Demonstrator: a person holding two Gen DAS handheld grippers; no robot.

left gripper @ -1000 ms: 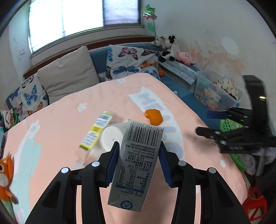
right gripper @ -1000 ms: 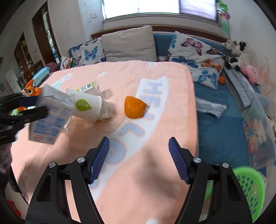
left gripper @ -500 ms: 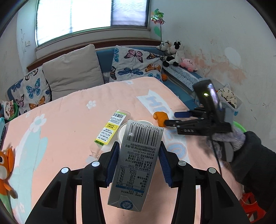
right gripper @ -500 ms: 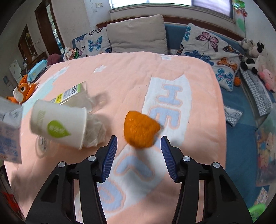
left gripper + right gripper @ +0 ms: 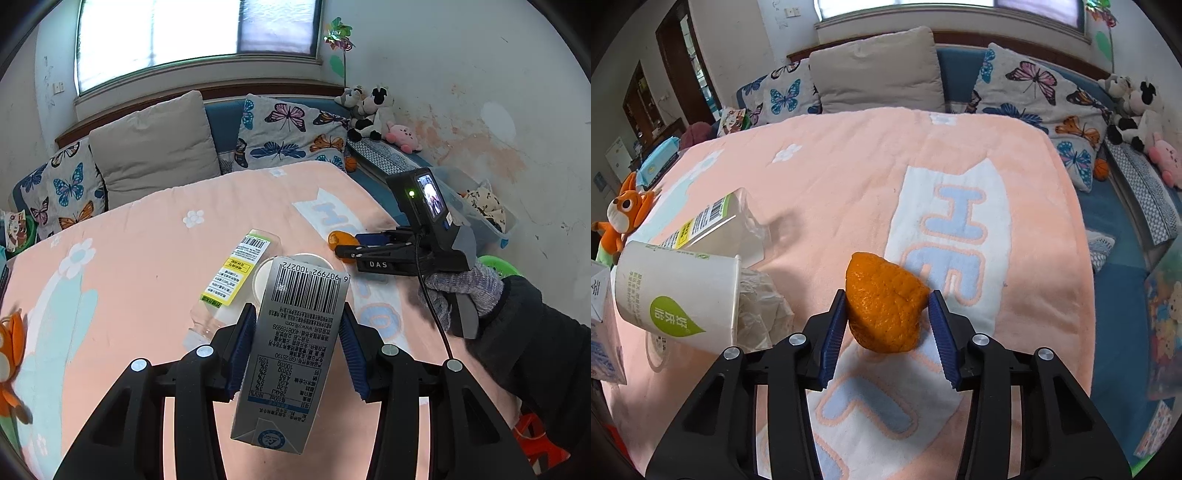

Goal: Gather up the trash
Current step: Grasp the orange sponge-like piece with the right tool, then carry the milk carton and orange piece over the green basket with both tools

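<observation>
A grey milk carton with a barcode hangs between the blue pads of my left gripper, which is shut on it above the peach blanket. On the blanket, an orange peel sits between the pads of my right gripper. Its jaws are closing and both pads touch the peel. In the left wrist view, the right gripper is held by a gloved hand at the peel. A white paper cup lies on its side beside crumpled wrap and a clear bottle.
A green basket stands on the floor past the blanket's right edge, near a clear storage bin. An orange fox toy lies at the blanket's left edge. Butterfly pillows and plush toys line the far bench.
My right gripper came down and forward to the orange peel, and its jaws narrowed around it. The left gripper kept the milk carton and barely moved.
</observation>
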